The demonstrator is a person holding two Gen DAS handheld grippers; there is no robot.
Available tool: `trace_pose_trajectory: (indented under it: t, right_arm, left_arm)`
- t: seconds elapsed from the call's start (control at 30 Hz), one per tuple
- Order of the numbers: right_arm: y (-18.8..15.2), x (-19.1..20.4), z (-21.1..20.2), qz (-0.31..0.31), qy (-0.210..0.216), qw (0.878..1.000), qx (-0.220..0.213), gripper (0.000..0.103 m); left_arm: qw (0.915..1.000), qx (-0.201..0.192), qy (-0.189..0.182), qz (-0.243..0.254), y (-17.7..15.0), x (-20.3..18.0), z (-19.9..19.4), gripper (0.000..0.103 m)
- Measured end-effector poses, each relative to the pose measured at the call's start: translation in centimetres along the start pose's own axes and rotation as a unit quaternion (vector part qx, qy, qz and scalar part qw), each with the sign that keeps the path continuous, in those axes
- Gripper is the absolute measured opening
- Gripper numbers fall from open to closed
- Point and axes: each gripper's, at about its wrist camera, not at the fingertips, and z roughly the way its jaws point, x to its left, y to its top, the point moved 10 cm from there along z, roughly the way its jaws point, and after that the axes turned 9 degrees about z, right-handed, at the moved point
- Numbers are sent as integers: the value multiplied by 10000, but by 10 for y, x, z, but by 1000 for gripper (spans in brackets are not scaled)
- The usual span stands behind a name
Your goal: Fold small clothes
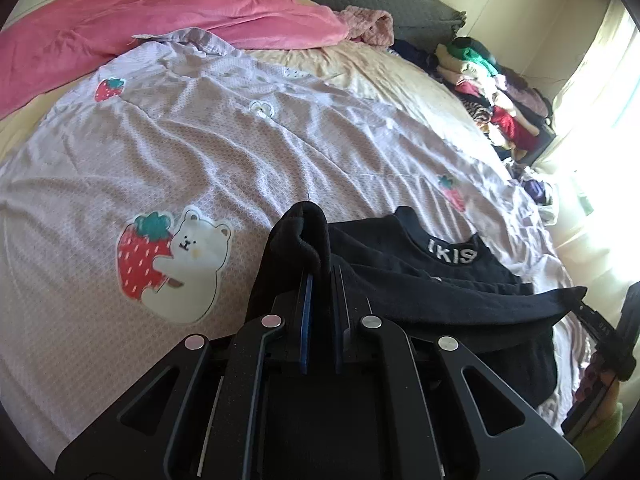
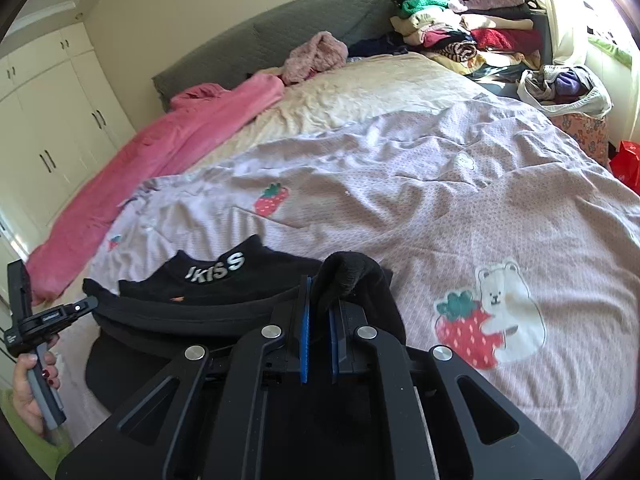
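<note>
A black top (image 1: 440, 280) with white letters on its collar lies on the lilac strawberry-and-bear sheet (image 1: 200, 152). My left gripper (image 1: 320, 268) is shut on a bunched fold of the black top at its left side, and the cloth hides the fingertips. The right gripper (image 1: 596, 316), held by a hand, shows at the right edge at the top's other corner. In the right wrist view my right gripper (image 2: 320, 300) is shut on a bunch of the black top (image 2: 208, 300). The left gripper (image 2: 76, 310) shows at the far left. The hem hangs stretched between the two grips.
A pink blanket (image 1: 160, 20) lies along the bed's far side by the grey headboard (image 2: 280, 28). A stack of clothes (image 2: 464, 28) sits at the bed's far corner. A white bag of clothes (image 2: 560, 88) and a red bag (image 2: 626, 164) stand beside the bed. Wardrobe doors (image 2: 48, 120) are at left.
</note>
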Motion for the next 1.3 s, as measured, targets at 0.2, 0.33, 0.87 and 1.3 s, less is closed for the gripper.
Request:
trace_pose_trajectory:
  t: [0.2, 0.33, 0.87, 1.3]
  right_arm:
    - [5, -7, 27, -41, -259, 9995, 197, 11]
    - [8, -5, 29, -61, -257, 9995, 148, 23]
    - [20, -9, 1, -305, -336, 9985, -292, 51]
    - [-41, 17, 31, -1229, -516, 9901, 437, 51]
  left_arm:
    - [9998, 79, 185, -43, 9, 13, 17, 29]
    - [9991, -53, -33, -431, 15, 25, 12, 35]
    - [9987, -479, 43, 151, 1, 2, -28, 35]
    - [9944, 187, 404, 958, -38, -19, 14, 44]
